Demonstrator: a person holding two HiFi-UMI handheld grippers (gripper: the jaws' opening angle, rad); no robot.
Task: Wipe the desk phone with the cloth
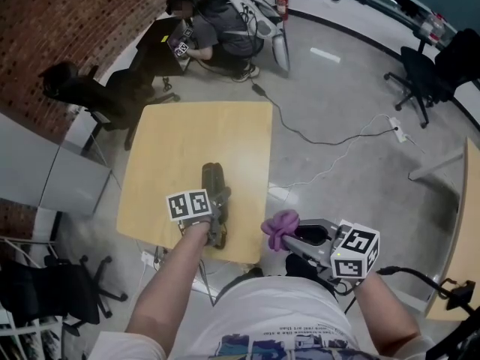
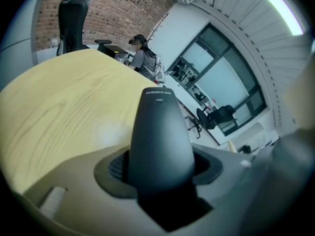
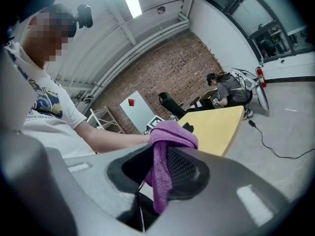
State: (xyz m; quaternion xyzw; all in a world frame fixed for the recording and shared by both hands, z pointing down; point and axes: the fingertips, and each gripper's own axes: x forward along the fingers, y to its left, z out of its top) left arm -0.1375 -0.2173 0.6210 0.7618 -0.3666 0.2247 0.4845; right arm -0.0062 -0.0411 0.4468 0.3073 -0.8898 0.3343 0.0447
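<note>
- A short line of small pale print was seen near the far end of the phone handset (image 2: 162,141) in the left gripper view; its letters could not be read.
- Lettering was printed on the person's shirt (image 1: 277,313), too small to be read.
- Black-and-white square markers were borne by the left gripper (image 1: 215,201) and the right gripper (image 1: 289,233); no letters or digits were shown.

Dark grey desk phone (image 1: 213,182), long and tapered, near end clamped between the jaws of the left gripper (image 1: 217,220), far end pointing away over the yellow table (image 1: 180,141) near its front edge. Purple cloth (image 1: 280,228), bunched and fuzzy, pinched in the right gripper (image 1: 298,235), off the table, beside the phone but apart.
</note>
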